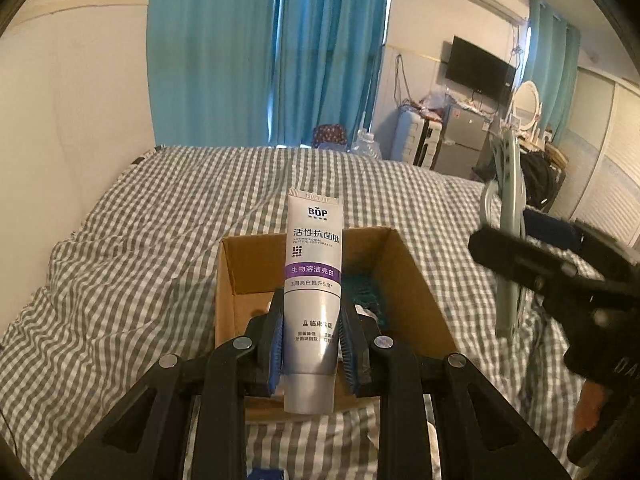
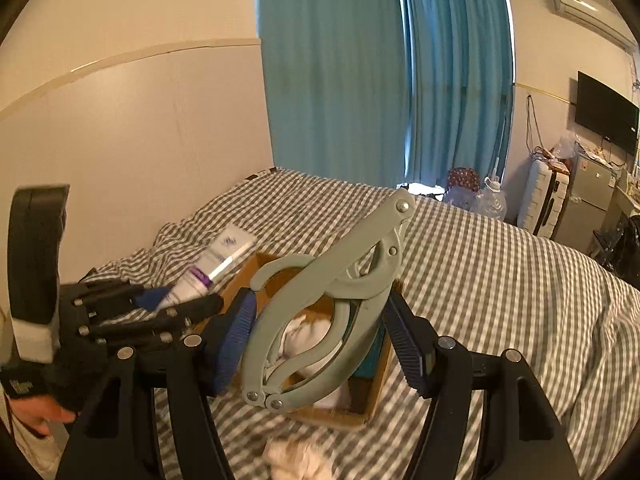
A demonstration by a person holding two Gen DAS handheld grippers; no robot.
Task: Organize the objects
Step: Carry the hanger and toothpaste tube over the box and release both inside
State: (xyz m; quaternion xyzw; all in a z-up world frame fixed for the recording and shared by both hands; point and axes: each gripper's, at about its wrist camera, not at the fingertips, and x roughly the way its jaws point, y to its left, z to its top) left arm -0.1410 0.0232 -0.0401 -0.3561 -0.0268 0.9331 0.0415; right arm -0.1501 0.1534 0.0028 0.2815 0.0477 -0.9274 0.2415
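My left gripper (image 1: 311, 334) is shut on a white and purple toothpaste tube (image 1: 314, 280), held upright over the near edge of an open cardboard box (image 1: 404, 280) on the bed. The tube also shows in the right wrist view (image 2: 212, 268). My right gripper (image 2: 320, 340) is shut on a large grey-green plastic clamp (image 2: 332, 300), held above the same box (image 2: 360, 412); the clamp shows in the left wrist view (image 1: 508, 240) at the right. White cloth (image 2: 304, 336) and something teal (image 1: 362, 292) lie inside the box.
The box sits on a bed with a grey checked cover (image 1: 140, 240). A white cloth lump (image 2: 300, 460) lies in front of the box. A wall (image 2: 120, 140) runs along the bed's left. Blue curtains (image 1: 272, 48), a suitcase and a fridge stand beyond the bed.
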